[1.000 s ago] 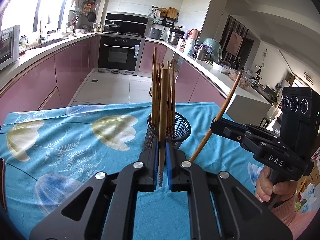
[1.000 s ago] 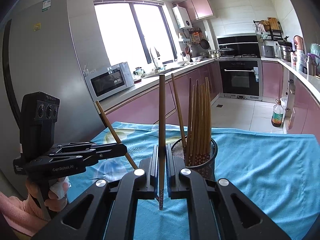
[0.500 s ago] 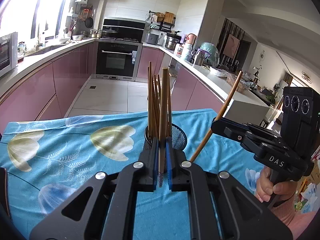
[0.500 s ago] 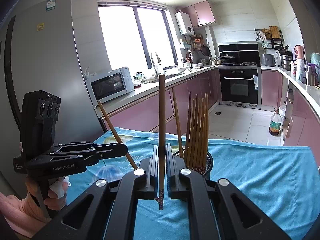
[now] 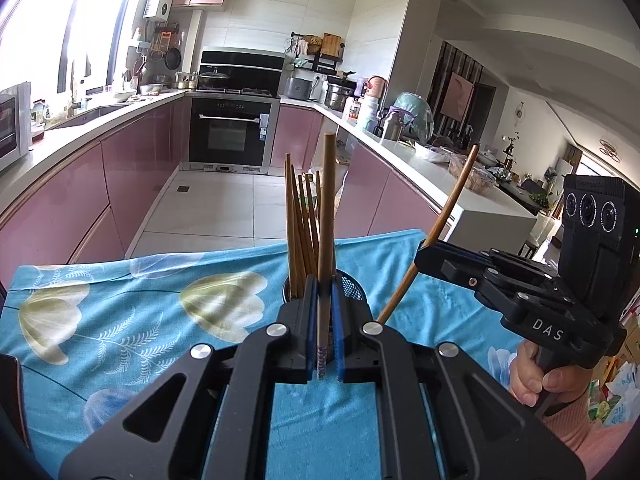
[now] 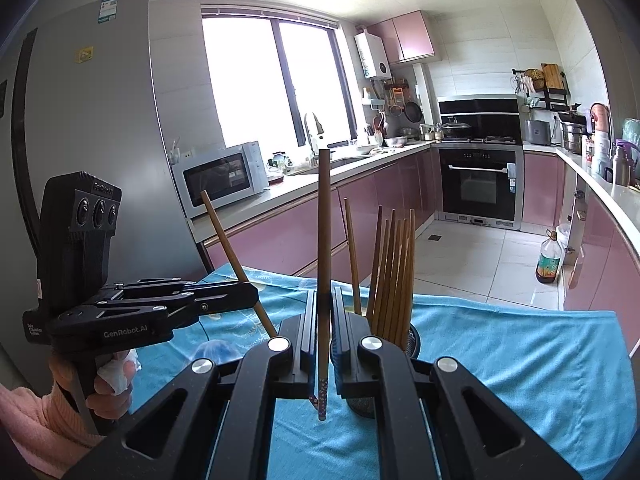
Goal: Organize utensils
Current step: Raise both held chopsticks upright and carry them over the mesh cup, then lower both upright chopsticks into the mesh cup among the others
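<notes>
While each hand-held gripper (image 5: 323, 320) clamps a chopstick (image 5: 326, 240)

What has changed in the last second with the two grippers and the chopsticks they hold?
Both grippers rose: the black mesh holder with its brown wooden chopsticks now sits lower in both views. The left gripper stays shut on its upright chopstick, and the right gripper on its own chopstick. The blue flowered cloth is unchanged.
</notes>
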Tool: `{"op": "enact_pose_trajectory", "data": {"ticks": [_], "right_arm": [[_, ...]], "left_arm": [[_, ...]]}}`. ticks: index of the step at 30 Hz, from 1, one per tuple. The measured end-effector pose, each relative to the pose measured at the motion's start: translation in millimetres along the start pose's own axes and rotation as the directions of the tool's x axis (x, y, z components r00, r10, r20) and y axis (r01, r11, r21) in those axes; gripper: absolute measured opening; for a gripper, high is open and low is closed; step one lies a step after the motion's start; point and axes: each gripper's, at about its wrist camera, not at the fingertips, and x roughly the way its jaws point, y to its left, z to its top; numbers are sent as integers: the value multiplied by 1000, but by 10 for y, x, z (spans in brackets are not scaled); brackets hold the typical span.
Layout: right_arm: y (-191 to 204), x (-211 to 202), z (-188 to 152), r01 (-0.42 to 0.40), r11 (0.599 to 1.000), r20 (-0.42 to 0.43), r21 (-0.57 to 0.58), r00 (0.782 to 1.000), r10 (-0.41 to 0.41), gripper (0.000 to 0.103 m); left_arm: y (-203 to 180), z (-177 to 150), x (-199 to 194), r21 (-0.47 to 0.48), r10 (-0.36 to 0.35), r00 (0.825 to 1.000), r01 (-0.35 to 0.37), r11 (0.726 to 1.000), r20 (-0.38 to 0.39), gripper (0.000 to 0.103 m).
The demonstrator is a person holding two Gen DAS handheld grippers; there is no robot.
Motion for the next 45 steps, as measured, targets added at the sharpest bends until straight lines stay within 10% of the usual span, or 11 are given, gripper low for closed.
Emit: {"op": "enact_pose_trajectory", "data": {"ticks": [45], "right_arm": [[-93,239,377,79,997,39,-25,996,-78,6]], "left_arm": [[-227,426,204,69,34,997,-39,997,71,8]]}}
